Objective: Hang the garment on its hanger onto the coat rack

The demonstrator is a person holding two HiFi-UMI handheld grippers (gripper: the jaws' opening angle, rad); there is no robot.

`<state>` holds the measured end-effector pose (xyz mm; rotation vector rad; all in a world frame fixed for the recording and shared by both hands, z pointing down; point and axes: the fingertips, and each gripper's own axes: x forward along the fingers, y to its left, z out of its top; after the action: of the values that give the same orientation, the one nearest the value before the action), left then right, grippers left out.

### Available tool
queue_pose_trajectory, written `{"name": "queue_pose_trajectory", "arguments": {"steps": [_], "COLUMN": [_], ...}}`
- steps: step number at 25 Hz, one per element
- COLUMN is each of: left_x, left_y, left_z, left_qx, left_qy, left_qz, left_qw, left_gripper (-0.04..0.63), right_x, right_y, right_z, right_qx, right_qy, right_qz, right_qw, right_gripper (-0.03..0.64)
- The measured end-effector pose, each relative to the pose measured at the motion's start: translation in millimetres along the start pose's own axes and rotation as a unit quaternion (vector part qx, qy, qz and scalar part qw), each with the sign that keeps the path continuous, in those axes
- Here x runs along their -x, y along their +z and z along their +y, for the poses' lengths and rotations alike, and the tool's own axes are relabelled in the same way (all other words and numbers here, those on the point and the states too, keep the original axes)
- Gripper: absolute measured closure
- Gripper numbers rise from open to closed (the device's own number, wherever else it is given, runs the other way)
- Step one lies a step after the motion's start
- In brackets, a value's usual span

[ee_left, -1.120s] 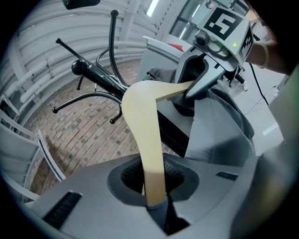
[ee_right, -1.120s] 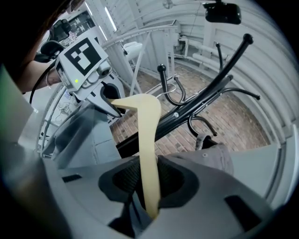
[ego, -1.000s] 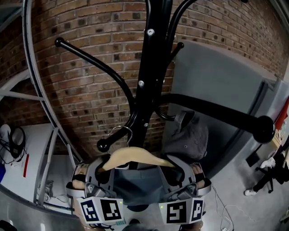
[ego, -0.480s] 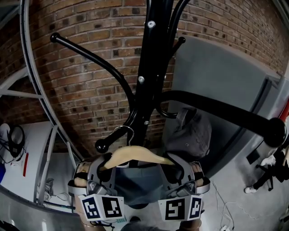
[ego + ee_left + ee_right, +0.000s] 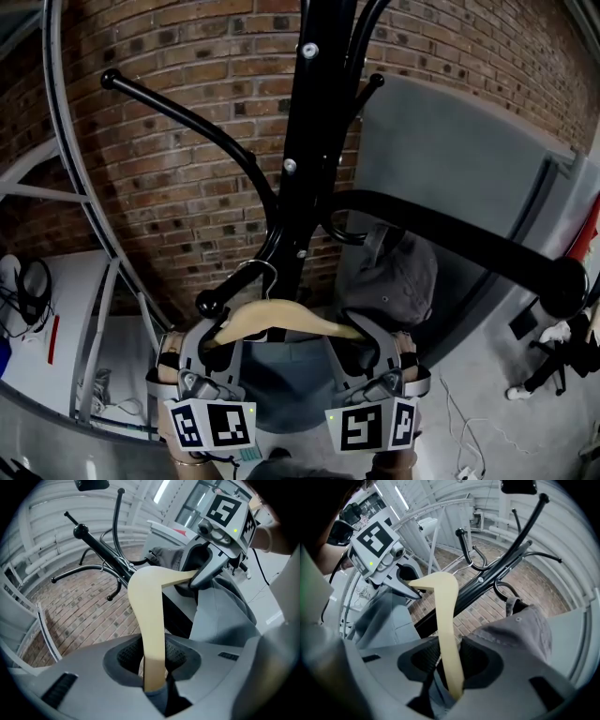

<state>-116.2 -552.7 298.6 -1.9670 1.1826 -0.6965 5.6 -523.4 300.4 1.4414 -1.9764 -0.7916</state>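
Hanging looks almost done: the hanger (image 5: 281, 321), with the garment (image 5: 281, 384) below it, spans between the two tongs. Its wire hook (image 5: 258, 269) seems to lie over a low arm (image 5: 234, 286) of the coat rack (image 5: 305, 141), just ahead of them. The left tongs (image 5: 152, 660) and right tongs (image 5: 450, 660) each have one hanger end between jaws that have just been opening, and the pads seem to press no more. What is left, I judge, is drawing both tongs away.

No words or numbers to read, only square coded markers (image 5: 211, 424) on left gripper (image 5: 218, 338) and right gripper (image 5: 362, 332).
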Motion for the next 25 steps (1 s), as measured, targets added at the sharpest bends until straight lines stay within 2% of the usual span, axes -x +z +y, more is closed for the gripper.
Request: {"name": "queue_pose_trajectory", "arguments": {"steps": [3, 6, 10, 16, 23, 25], "left_x": [5.4, 11.1, 22.4, 48.1, 80.8, 91.2], "left_y": [5.8, 5.3, 0.6, -4.3, 0.2, 2.8], "left_z": [-1.7, -4.6, -4.0, 5.7, -8.1, -16.4], "left_qx": [0.004, -0.001, -0.004, -0.001, 0.002, 0.006], "left_qy": [-0.002, 0.003, 0.021, 0.081, 0.099, 0.096], "left_qz": [-0.013, -0.008, 0.007, 0.024, 0.043, 0.049], "left_qw": [0.9999, 1.0, 0.9997, 0.9964, 0.9942, 0.9942], "left_gripper": [0.48, 0.453, 0.443, 0.443, 0.445, 0.445], "right_x": [4.6, 10.5, 21.8, 43.1, 70.8, 77.9], "right_y": [4.3, 10.8, 17.9, 16.7, 8.2, 4.8], "right_z": [2.9, 5.7, 10.8, 18.4, 23.1, 24.6], "right_qx": [-0.009, -0.013, -0.013, -0.006, -0.025, -0.022], "right_qy": [0.009, 0.016, 0.022, 0.031, 0.053, 0.054], "right_qz": [-0.011, -0.028, -0.046, -0.055, -0.055, -0.051], "right_qw": [1.0, 0.999, 0.999, 0.998, 0.997, 0.997], "right_gripper": [0.468, 0.445, 0.442, 0.442, 0.446, 0.468]}}
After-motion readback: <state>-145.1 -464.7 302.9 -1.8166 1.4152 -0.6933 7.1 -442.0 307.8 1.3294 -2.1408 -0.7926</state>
